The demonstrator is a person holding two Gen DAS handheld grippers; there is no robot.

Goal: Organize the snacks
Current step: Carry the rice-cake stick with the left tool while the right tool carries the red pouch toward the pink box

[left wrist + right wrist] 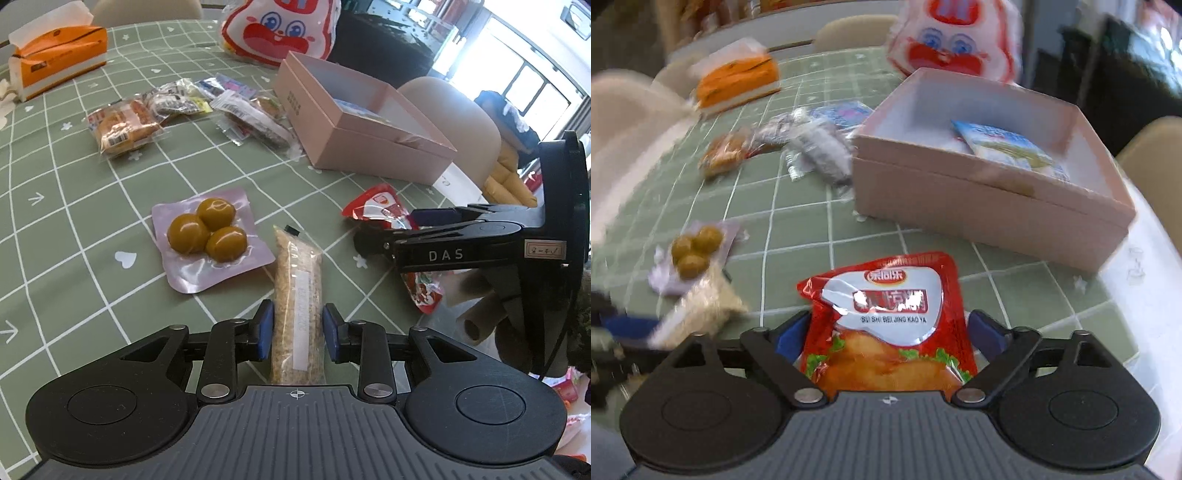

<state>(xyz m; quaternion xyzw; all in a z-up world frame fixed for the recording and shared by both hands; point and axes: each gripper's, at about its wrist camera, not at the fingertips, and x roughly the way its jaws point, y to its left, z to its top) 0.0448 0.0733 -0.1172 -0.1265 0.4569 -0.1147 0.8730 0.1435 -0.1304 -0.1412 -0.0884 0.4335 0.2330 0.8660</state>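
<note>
A: The left gripper [297, 328] has its blue fingers [265, 328] clenched on the long clear grain packet [297, 295]; the pads meet its sides low down, and the rest of the packet runs forward over the green checked surface [110, 229] towards the far edge.

B: And the right gripper [889, 332]?

A: Its fingers stand wide on either side of the red foil pouch [886, 317]; they look released, with a gap showing between each pad and the pouch, so I judge it is not gripped.

B: Where should these go?

A: Probably into the pink box [990, 206] near the right edge of the surface; one blue-and-white packet [1008, 147] already lies inside it.

B: What could go wrong?

A: The pouch is slick and puffy; if the fingers close off-centre it may squirt out or crumple. It also sits close to the surface's near edge, so a nudge could push it off.

B: And the grain packet?

A: It is held near one end only; lifted that way it may sag or swing, and it lies just beside the lilac pack of three brown balls [210, 240], which it could drag along.

B: Anything else?

A: The two grippers work near each other; crossing towards the box together risks a knock.
</note>
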